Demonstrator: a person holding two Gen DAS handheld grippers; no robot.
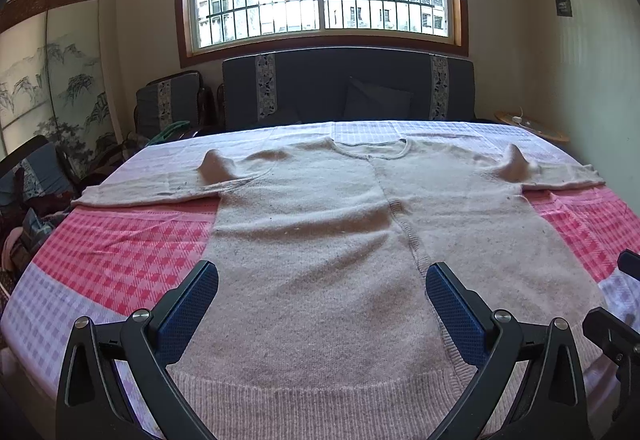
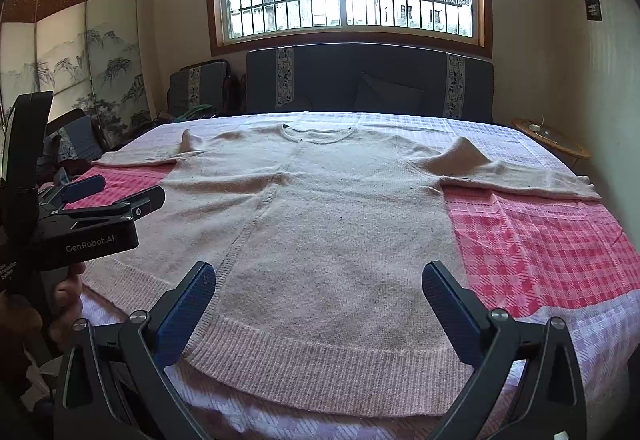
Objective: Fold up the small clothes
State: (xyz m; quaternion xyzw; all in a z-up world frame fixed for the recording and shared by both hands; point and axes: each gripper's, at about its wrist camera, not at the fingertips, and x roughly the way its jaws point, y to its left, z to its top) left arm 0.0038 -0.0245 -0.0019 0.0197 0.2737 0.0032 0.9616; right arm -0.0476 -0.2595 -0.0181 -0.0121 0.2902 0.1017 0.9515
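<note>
A pale pink knit sweater [image 1: 320, 224] lies flat on the checked cloth, neck away from me, both sleeves spread out sideways; it also shows in the right wrist view [image 2: 328, 224]. Its ribbed hem [image 2: 320, 360] faces me. My left gripper [image 1: 322, 288] is open and empty, hovering over the hem's left part. My right gripper [image 2: 318, 288] is open and empty over the hem's right part. The left gripper also shows from the side in the right wrist view [image 2: 116, 195], held by a hand. A dark part of the right gripper shows at the left wrist view's right edge [image 1: 616, 336].
The table is covered by a pink, red and lilac checked cloth [image 1: 120, 248], also seen in the right wrist view [image 2: 540, 240]. A dark sofa [image 1: 344, 87] and a window stand behind. A painted screen [image 2: 80, 59] is at the left, a small round table [image 2: 552, 137] at the right.
</note>
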